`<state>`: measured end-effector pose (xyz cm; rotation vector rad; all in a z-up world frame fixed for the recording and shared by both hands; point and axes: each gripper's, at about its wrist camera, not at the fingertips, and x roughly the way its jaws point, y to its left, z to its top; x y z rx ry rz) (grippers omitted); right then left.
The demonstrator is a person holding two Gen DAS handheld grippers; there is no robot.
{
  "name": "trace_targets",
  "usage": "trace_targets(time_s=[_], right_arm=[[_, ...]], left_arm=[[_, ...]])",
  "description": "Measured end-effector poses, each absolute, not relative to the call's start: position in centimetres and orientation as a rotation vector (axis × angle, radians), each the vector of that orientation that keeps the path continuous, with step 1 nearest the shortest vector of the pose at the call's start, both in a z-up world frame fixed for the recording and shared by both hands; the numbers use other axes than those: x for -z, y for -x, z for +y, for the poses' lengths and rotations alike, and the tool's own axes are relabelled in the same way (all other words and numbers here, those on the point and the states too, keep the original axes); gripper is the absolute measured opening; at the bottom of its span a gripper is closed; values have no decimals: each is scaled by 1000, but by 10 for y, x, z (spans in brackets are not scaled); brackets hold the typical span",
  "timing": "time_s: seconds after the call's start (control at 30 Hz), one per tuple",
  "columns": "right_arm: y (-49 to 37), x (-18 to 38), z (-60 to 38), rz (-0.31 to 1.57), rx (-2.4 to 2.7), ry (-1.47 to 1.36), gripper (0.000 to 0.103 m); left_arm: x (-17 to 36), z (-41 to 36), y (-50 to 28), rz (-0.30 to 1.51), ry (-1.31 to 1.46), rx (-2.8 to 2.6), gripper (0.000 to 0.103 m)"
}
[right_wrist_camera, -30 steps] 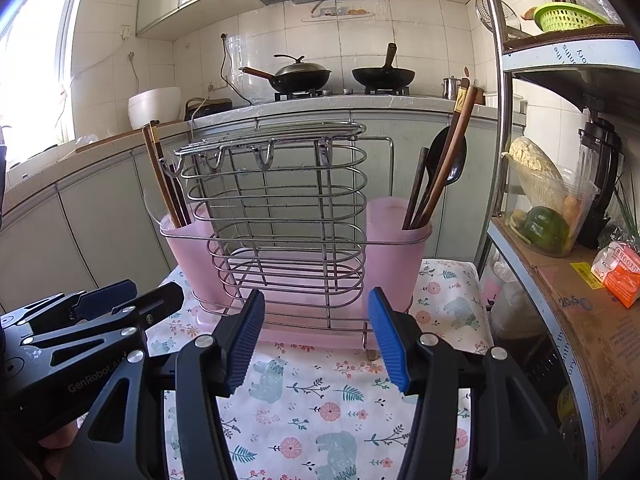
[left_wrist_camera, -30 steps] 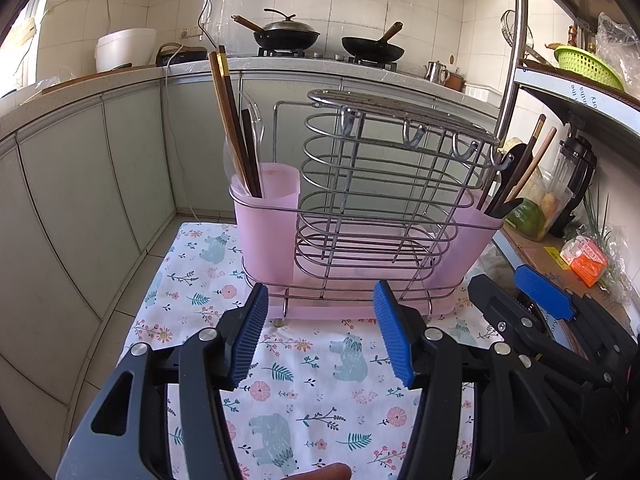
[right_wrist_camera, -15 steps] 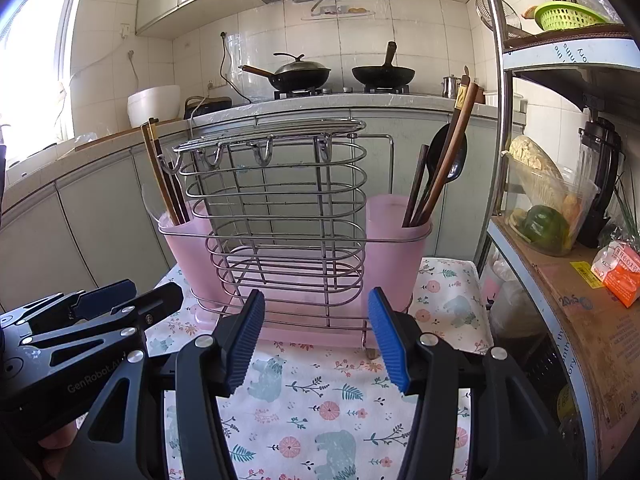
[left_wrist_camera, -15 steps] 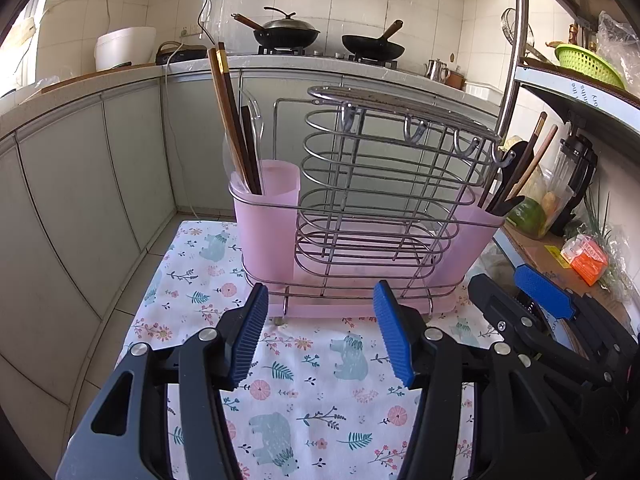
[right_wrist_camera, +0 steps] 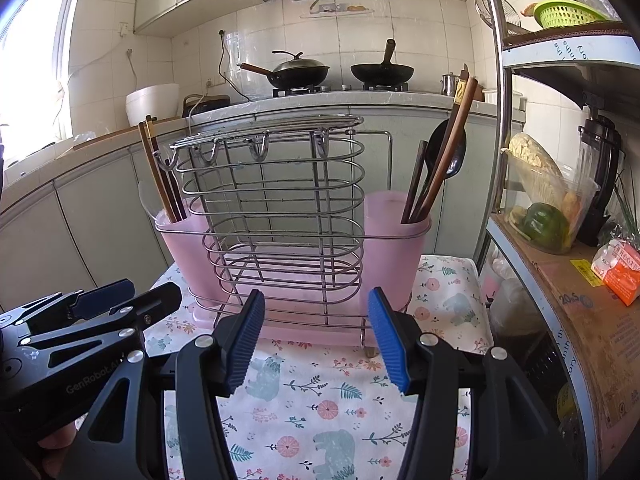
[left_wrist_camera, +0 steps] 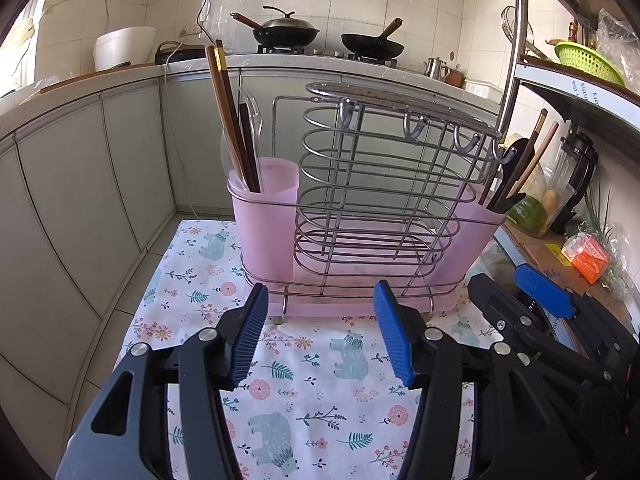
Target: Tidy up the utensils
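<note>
A wire utensil rack (left_wrist_camera: 380,184) (right_wrist_camera: 276,208) stands on a floral cloth (left_wrist_camera: 304,384), with a pink cup at each end. The left pink cup (left_wrist_camera: 264,216) (right_wrist_camera: 184,248) holds brown chopsticks (left_wrist_camera: 230,116) and a clear spoon. The right pink cup (right_wrist_camera: 394,248) (left_wrist_camera: 476,236) holds chopsticks (right_wrist_camera: 444,152) and a black spoon (right_wrist_camera: 450,152). My left gripper (left_wrist_camera: 320,332) hangs open in front of the rack, nothing between its blue pads. My right gripper (right_wrist_camera: 316,336) is also open and empty, beside the left one.
A metal shelf unit (right_wrist_camera: 500,120) stands right of the cloth with a bag of vegetables (right_wrist_camera: 544,208), a blender (right_wrist_camera: 604,168) and an orange box (right_wrist_camera: 620,272). Grey cabinets (left_wrist_camera: 80,184) line the left side. Pans sit on the stove (left_wrist_camera: 288,36) behind.
</note>
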<state>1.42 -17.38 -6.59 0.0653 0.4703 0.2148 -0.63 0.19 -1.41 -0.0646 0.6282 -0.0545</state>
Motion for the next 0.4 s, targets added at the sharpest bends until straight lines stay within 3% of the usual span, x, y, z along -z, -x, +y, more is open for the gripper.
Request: trace_targets(time_s=[0.4], right_arm=[[-18, 69, -176, 482, -209, -68, 53]], left_arm=[[20, 7, 0, 652, 47, 60, 55]])
